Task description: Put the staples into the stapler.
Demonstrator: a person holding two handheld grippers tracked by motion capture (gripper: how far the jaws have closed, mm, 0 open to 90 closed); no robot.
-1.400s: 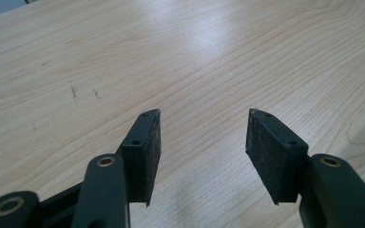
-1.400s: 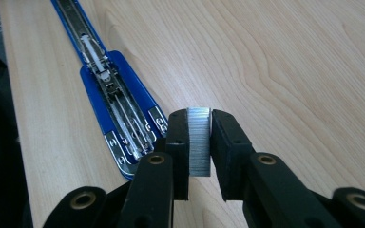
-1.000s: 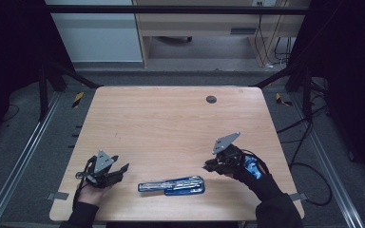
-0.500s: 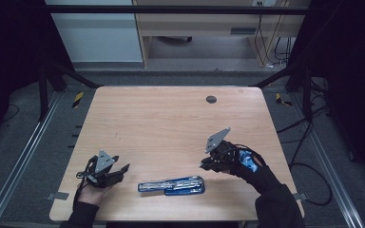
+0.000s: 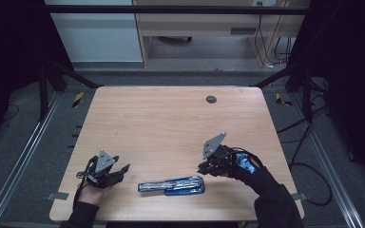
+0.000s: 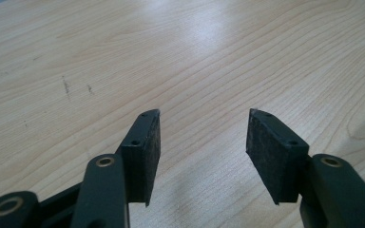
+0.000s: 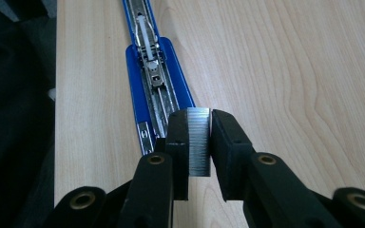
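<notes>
The stapler (image 7: 154, 71) runs off the top edge of the right gripper view, and its near end lies hidden behind the right gripper (image 7: 199, 137). The lower part of the staple strip (image 7: 198, 142) sits concealed between the pads. In the high view the strip is too small to make out.

A light wooden desk (image 5: 171, 123) with rounded corners carries an opened blue stapler (image 5: 172, 185) lying flat near the front edge, and a small dark round cap (image 5: 211, 99) sits toward the back.
</notes>
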